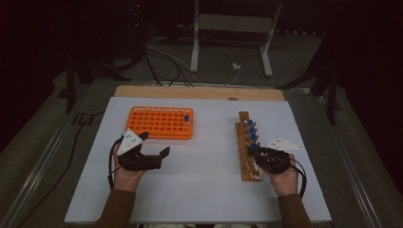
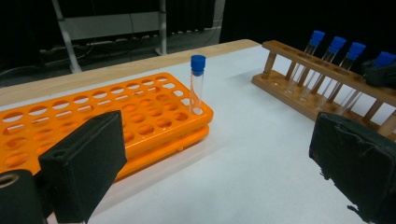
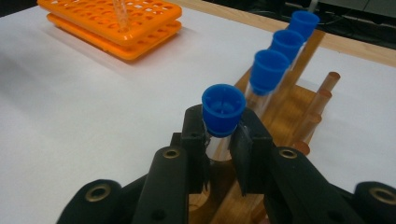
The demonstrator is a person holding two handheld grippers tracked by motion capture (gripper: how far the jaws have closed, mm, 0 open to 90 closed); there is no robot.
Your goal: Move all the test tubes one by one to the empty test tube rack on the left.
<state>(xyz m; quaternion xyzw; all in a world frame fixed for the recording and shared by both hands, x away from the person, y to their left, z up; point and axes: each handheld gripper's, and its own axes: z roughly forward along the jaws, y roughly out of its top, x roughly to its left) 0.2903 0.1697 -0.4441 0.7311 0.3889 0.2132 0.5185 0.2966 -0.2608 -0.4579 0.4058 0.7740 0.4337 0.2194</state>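
- Right gripper [image 3: 219, 140]: your jaws are clenched on a clear test tube with a blue cap [image 3: 223, 108], gripping the glass just under the cap. The cap stands above the jaw tips; the tube runs down between them into the wooden rack [image 3: 285, 100].
- Held tube, high view: it sits at the near end of the row of capped tubes, at the tips of your right gripper [image 1: 256, 151], and is upright in the rack [image 1: 248, 164].
- Three further blue-capped tubes [image 3: 270, 70]: they stand in the same rack, in a line just beyond your right jaws, each farther out than the last.
- Wooden rack: it lies directly under and ahead of your right jaws; its empty holes lie nearer to you, below the jaw tips.
- Left gripper [image 1: 154, 145]: your jaws are released and stand wide apart with nothing between them; they hover over bare table [image 2: 252, 154].
- Orange rack [image 2: 93, 116]: it lies ahead of your left jaws, toward the left one and just behind it.
- Single capped tube [image 2: 197, 84]: it stands upright in a corner hole of the orange rack, ahead of the gap between your left jaws and well apart from both.
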